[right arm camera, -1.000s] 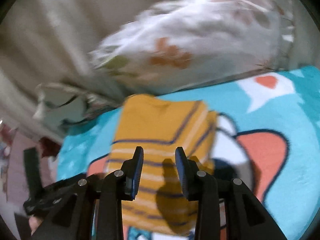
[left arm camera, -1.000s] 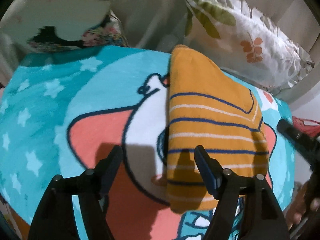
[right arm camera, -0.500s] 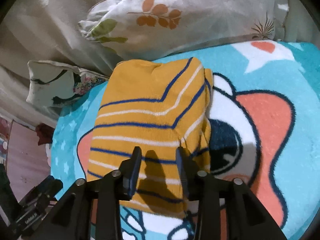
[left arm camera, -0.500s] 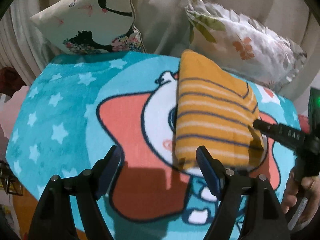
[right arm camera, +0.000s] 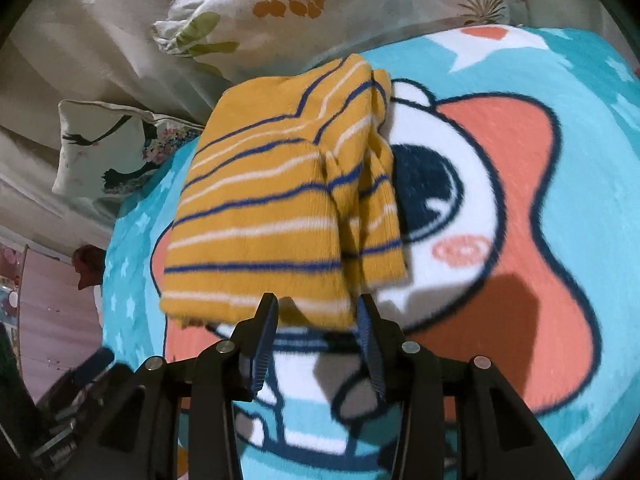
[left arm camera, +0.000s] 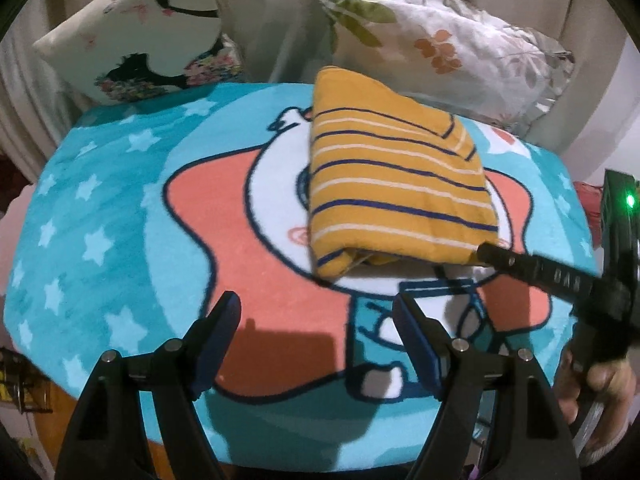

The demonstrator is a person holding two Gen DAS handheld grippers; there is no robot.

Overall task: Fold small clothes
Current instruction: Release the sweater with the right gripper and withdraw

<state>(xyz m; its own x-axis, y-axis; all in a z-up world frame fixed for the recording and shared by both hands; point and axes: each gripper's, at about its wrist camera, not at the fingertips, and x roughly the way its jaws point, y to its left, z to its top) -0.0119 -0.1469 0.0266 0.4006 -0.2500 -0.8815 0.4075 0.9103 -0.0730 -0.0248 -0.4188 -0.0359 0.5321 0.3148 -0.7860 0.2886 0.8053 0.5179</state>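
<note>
While we look along the left gripper (left arm camera: 316, 334), the folded striped garment (left arm camera: 394, 192) lies on the cartoon blanket (left arm camera: 120, 216), toward its far side and right of its middle. The garment's far edge comes close to the leaf-print pillow (left arm camera: 448, 40); its near edge shows stacked layers, with one corner curled. Left of the garment the blanket runs bare out to its rounded edge, and a silhouette-print pillow (left arm camera: 136, 40) sits beyond that far-left rim. Our left gripper hangs on the near side of the garment, its jaws spread wide, holding nothing and touching nothing. At the garment's near right corner the tip of the right gripper (left arm camera: 496, 256) reaches the fabric edge; the right hand (left arm camera: 596, 384) wraps the handle low at the right.

Seen from the right wrist, the garment (right arm camera: 272, 216) fills the middle, its loose layered edges to the right and its smooth fold to the left. Bare blanket (right arm camera: 560, 200) spreads right of the garment as far as the rim. Our right gripper (right arm camera: 316, 320) is partly parted, its fingertips at the garment's near hem, the cloth edge lying between them; we cannot tell whether they touch it. The left gripper shows dimly, lower left of the garment.
</note>
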